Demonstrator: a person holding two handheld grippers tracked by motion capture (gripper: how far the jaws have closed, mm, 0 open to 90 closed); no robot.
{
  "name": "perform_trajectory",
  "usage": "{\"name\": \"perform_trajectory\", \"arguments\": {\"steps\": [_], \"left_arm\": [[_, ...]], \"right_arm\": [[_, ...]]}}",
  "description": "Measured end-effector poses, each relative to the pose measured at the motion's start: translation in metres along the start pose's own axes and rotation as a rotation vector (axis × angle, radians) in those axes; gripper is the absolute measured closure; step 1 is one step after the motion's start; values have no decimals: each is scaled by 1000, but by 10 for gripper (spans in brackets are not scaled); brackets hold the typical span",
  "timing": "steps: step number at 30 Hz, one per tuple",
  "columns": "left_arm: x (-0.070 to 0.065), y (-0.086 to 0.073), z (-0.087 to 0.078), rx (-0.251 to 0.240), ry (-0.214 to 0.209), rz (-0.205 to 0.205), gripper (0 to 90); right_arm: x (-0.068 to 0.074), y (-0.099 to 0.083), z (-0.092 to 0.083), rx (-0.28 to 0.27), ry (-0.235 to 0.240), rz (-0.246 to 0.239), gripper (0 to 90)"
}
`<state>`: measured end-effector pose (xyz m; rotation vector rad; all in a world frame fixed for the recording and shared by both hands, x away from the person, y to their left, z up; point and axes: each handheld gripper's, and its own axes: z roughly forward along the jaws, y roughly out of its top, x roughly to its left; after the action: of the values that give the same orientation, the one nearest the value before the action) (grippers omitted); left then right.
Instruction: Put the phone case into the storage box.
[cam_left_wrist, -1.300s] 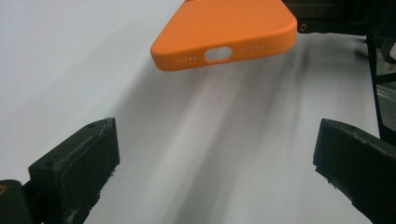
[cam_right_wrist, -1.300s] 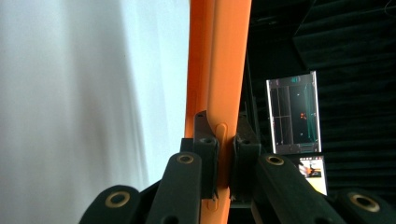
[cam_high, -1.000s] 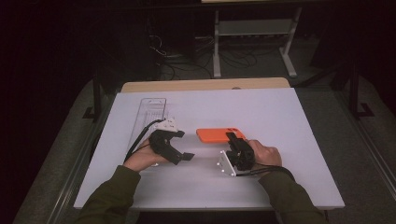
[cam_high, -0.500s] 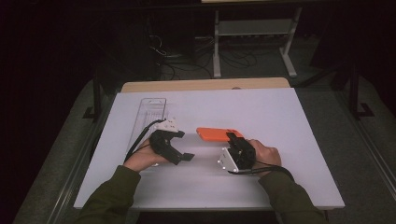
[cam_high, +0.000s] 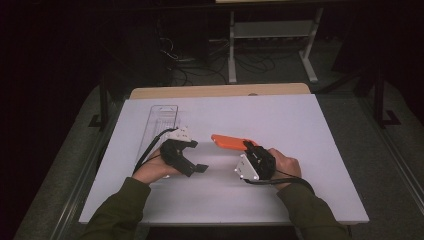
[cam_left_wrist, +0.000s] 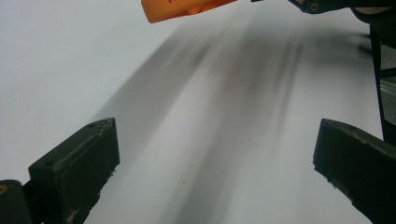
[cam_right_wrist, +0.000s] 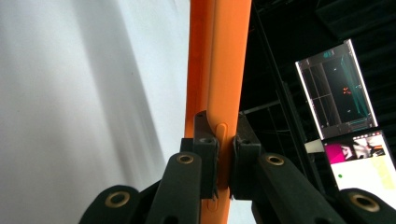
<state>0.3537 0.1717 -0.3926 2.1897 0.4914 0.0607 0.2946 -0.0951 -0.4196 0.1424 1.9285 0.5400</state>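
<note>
White table (cam_high: 300, 125), viewed left to right. Far left: clear tray (cam_high: 161, 120), lying flat, near the left gripper (cam_high: 192, 165) but apart from it. Left gripper: held low over the table, jaws spread wide, nothing between them; bare tabletop between the pads (cam_left_wrist: 84, 163) in the left gripper view. Centre: orange case (cam_high: 227, 142), thin and flat, one end raised off the table, the other end clamped. Same case (cam_left_wrist: 182, 9) at the top edge of the left gripper view, well ahead of the open jaws. Right: right gripper (cam_high: 252, 152), jaws narrow, pressed on both faces of the case (cam_right_wrist: 217, 70) at its near end. Right hand (cam_high: 285, 162) behind the gripper.
</note>
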Motion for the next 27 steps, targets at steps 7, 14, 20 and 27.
{"name": "perform_trajectory", "arguments": {"steps": [7, 14, 20, 27], "left_arm": [[1, 0, -1, 16, 0, 19, 0], [1, 0, -1, 18, -1, 20, 0], [1, 0, -1, 21, -1, 18, 0], [0, 0, -1, 22, -1, 6, 0]], "right_arm": [[-5, -2, 1, 5, 27, 62, 827], [-9, -4, 0, 8, 67, 172, 826], [-12, -4, 1, 9, 93, 258, 825], [-17, -6, 3, 18, 123, 309, 825]]}}
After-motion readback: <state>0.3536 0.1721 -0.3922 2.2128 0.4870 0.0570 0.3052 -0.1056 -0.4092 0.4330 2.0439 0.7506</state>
